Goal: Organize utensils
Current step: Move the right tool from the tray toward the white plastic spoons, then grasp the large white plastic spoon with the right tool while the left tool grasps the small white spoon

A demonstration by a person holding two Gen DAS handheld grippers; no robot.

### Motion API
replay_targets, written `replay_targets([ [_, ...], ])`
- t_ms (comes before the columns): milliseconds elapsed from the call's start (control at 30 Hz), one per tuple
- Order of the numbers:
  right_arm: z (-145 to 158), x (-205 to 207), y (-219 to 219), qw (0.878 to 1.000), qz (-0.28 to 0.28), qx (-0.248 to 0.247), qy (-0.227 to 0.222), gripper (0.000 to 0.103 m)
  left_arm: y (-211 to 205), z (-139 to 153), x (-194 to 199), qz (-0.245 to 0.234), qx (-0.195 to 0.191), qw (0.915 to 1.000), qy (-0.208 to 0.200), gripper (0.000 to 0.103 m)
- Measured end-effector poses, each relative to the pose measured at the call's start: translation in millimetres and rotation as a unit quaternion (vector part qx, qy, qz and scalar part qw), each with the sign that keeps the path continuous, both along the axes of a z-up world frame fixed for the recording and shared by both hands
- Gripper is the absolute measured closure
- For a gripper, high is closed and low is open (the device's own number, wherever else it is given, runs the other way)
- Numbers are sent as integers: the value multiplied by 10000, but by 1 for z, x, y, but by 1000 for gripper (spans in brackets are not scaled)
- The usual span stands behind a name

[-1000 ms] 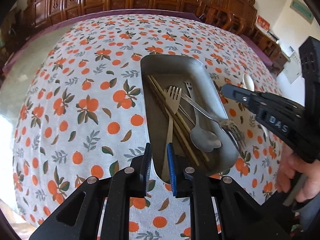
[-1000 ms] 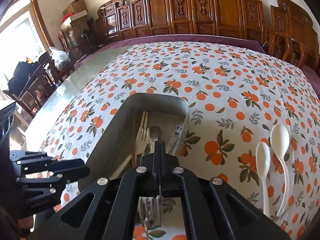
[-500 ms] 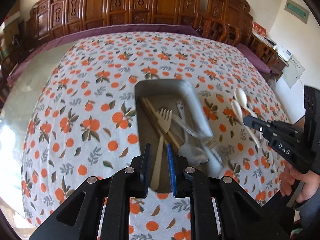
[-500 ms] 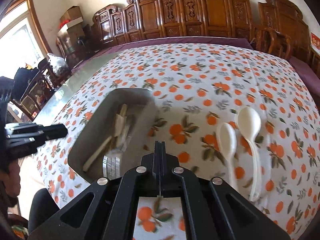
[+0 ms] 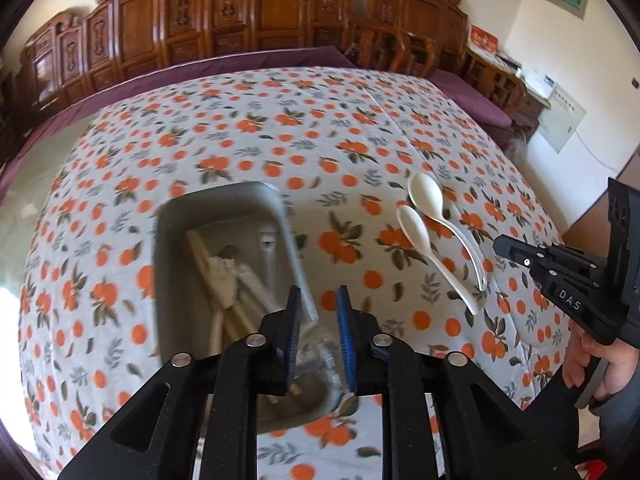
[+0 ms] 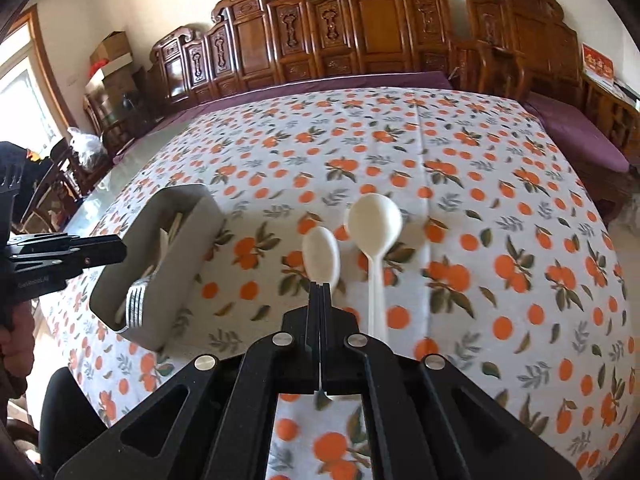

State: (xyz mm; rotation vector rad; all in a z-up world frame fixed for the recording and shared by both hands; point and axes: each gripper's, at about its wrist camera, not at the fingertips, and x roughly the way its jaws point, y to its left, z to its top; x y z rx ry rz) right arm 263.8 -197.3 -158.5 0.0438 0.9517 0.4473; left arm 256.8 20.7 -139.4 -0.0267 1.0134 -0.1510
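Note:
A grey metal tray (image 5: 228, 210) on the orange-print tablecloth holds chopsticks (image 5: 200, 252), forks (image 5: 224, 280) and a spoon, blurred in the left wrist view. My left gripper (image 5: 319, 292) hovers over the tray's near right corner. Its blue-padded jaws are opening, with nothing between them. Two white spoons lie side by side right of the tray: a small one (image 6: 321, 256) and a larger one (image 6: 374, 220). My right gripper (image 6: 320, 286) is shut and empty, its tips just above the small spoon's neck. The tray (image 6: 180, 264) stands to its left.
The tablecloth (image 5: 320, 132) spreads wide beyond the tray and spoons. Carved wooden chairs (image 6: 360, 28) line the table's far side. A person's hand (image 5: 600, 364) holds the right gripper (image 5: 498, 245) at the table's right edge. A glass strip (image 6: 100, 196) borders the cloth on the left.
The right gripper let a metal fork go into the tray and swung right to the white spoons. The left gripper also shifted right and its jaws widened.

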Motion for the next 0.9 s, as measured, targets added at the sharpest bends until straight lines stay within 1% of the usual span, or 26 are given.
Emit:
replay_targets([
  [33,-1,-1,-3,10000,-6,5,5,102,-4,-2,1,-22,62,10000,34,75],
  [100,-4,-2,-7,10000,-7,21,8,102,-15,-10,2,-94,323,9994,116,64],
  [167,-5,-3,-9,10000,-5,60,17,102,-19,-18,3,-67,611,9978,232,61],
  [233,-8,-4,-10,9999,-6,122,33,102,-17,-25,3,-9,734,9966,367,61],
  [333,-10,-5,-10,9998,7,185,53,102,-10,-28,-2,44,866,9953,436,61],
  [400,-10,-6,-9,9997,17,227,55,102,-1,-30,-6,65,862,9950,496,59],
  [467,-10,-6,-9,9997,21,251,51,102,7,-29,-11,116,798,9955,489,54],
  [567,-9,-7,-9,9996,25,285,40,102,14,-25,-13,242,874,9948,472,54],
  [667,-10,-6,-9,9996,35,293,38,102,18,-23,-12,317,819,9951,450,54],
  [833,-15,-4,-12,9996,46,261,65,102,14,-15,-8,309,587,9973,322,54],
  [900,-19,0,-14,9997,61,218,90,100,6,-11,-4,251,531,9980,237,54],
])
